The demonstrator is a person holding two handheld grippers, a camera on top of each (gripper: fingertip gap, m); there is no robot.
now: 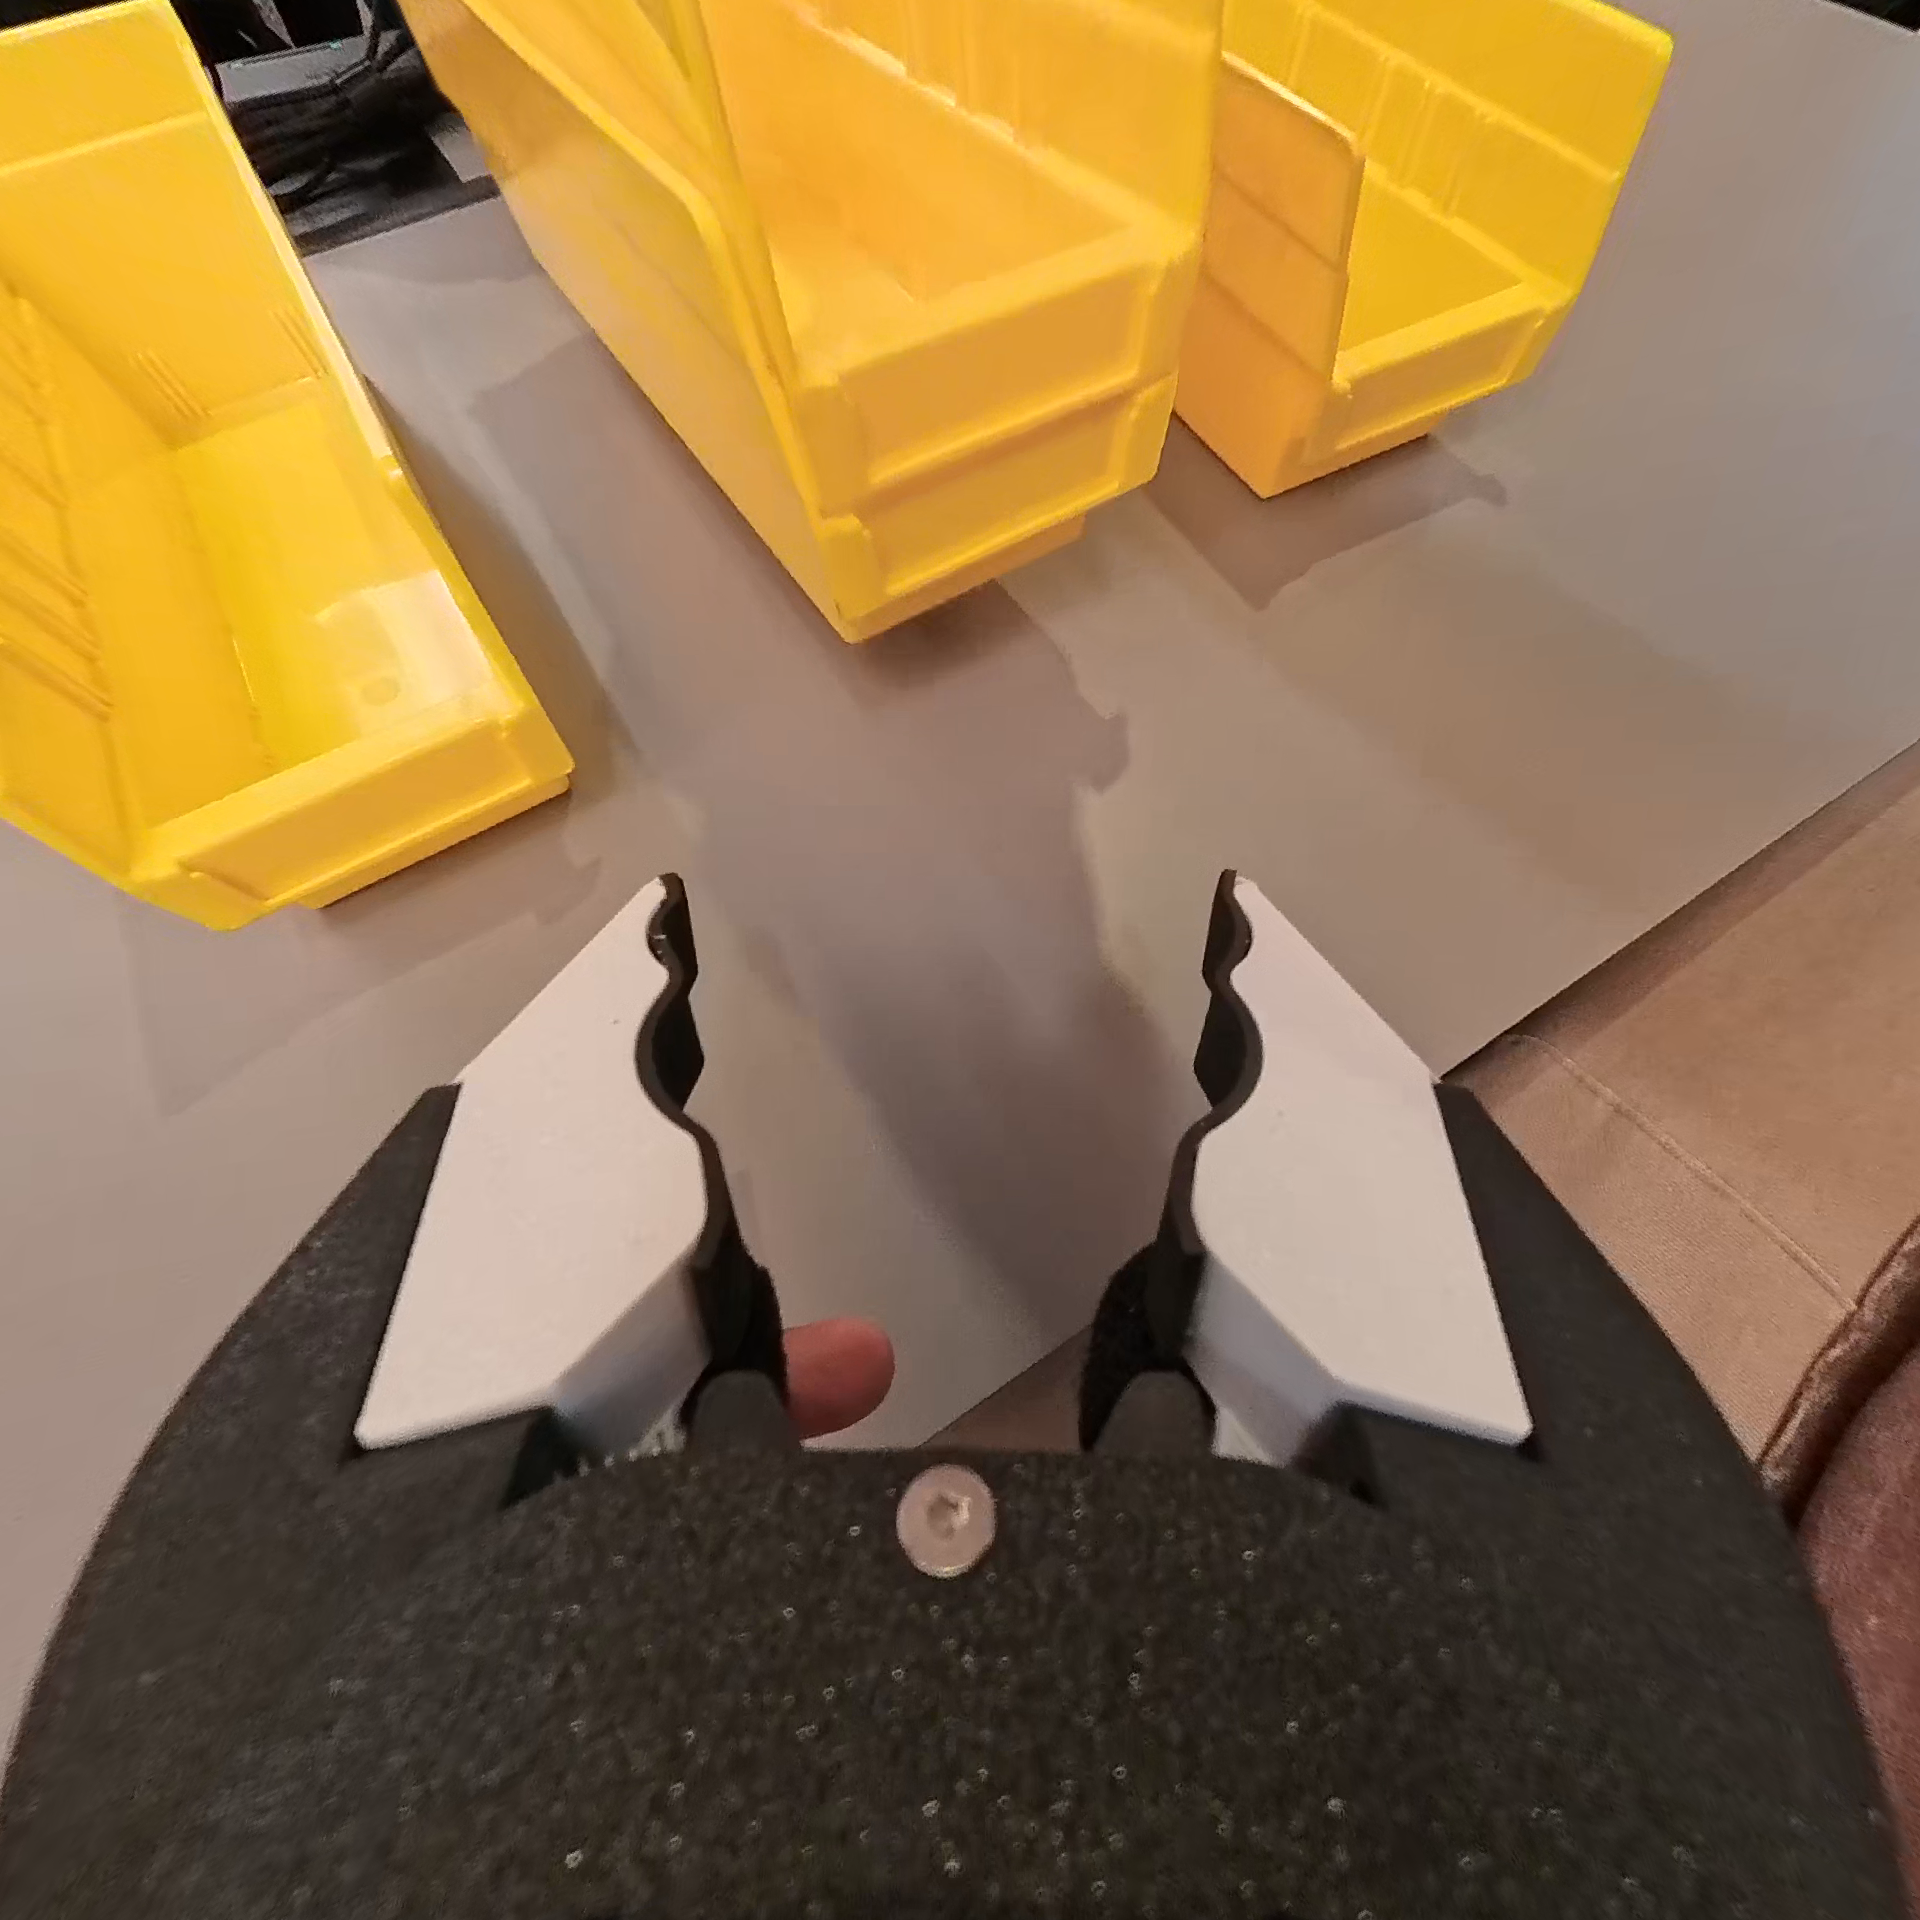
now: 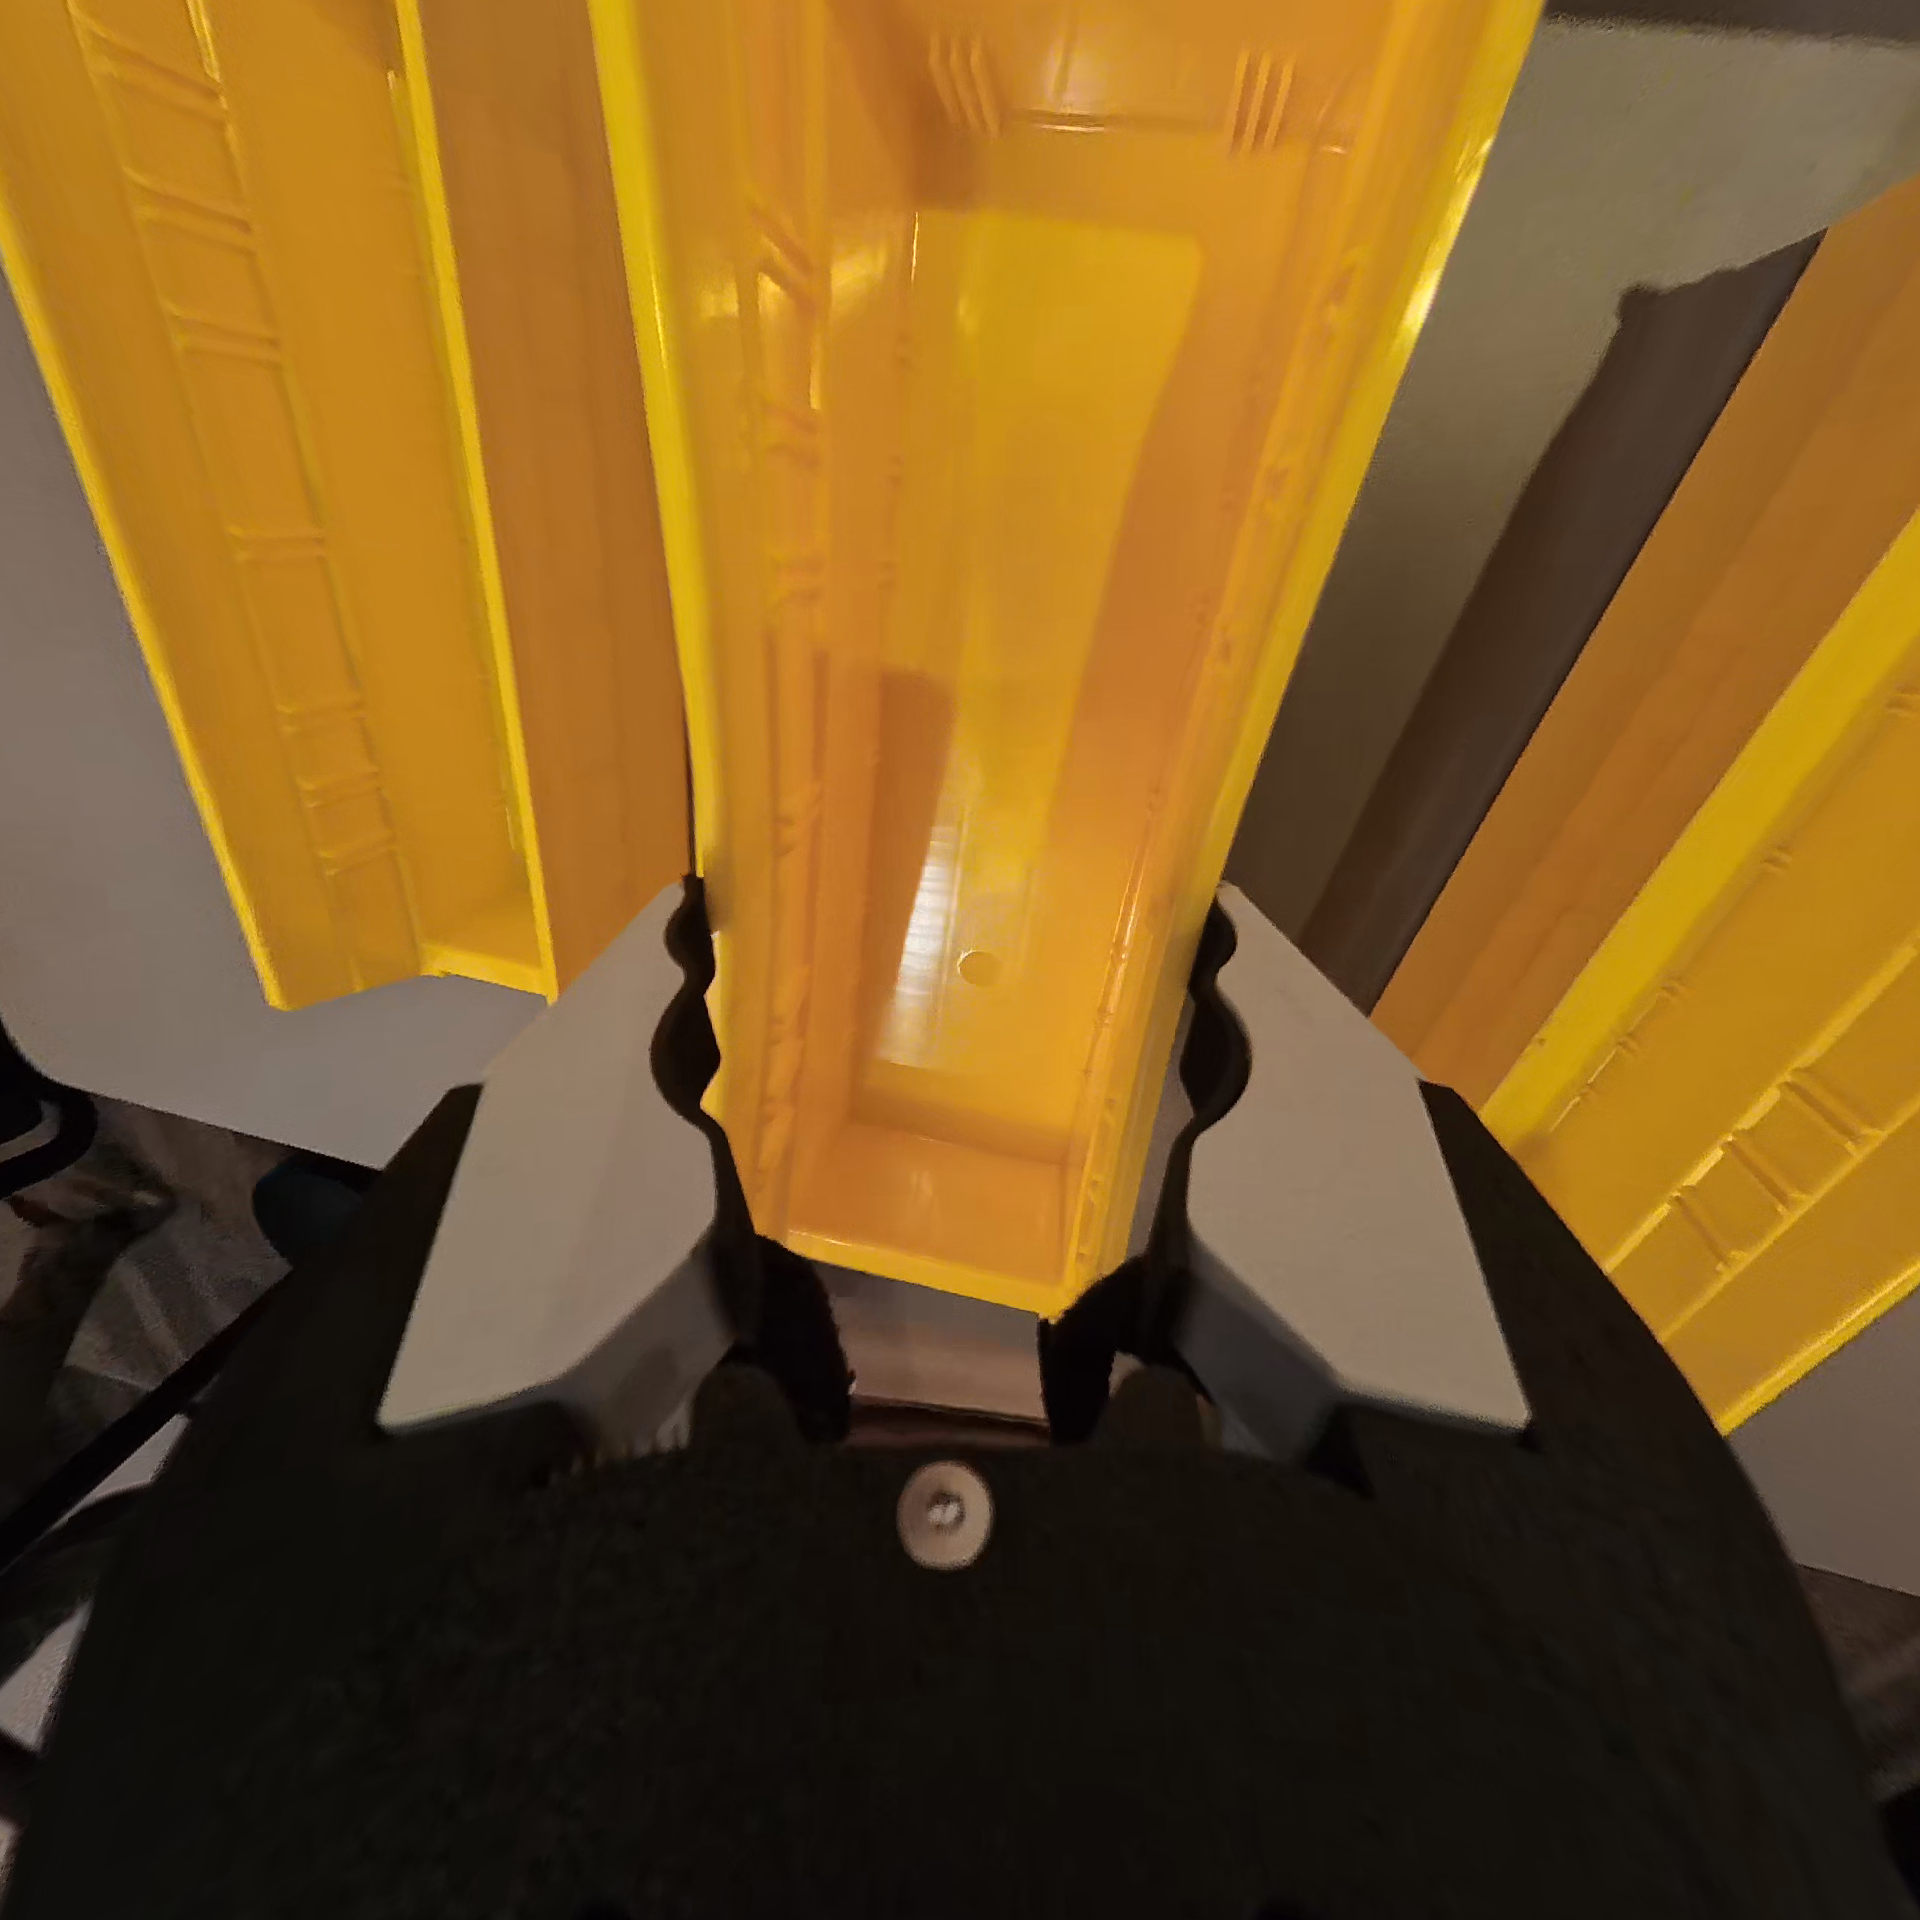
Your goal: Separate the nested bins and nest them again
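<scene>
Right gripper (image 2: 951, 1091) clamps a yellow bin (image 2: 997, 644) by its sidewalls; left gripper (image 1: 951, 1049) open, empty. Keep it level, lower straight.

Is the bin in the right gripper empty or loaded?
Empty: the held bin shows only its bare yellow floor between the right gripper fingers.

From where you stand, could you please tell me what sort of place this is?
Probably an indoor workroom or office, though little of the room shows. Yellow storage bins sit on a plain grey table, with a tan cushioned seat at its edge and dark floor beyond.
</scene>
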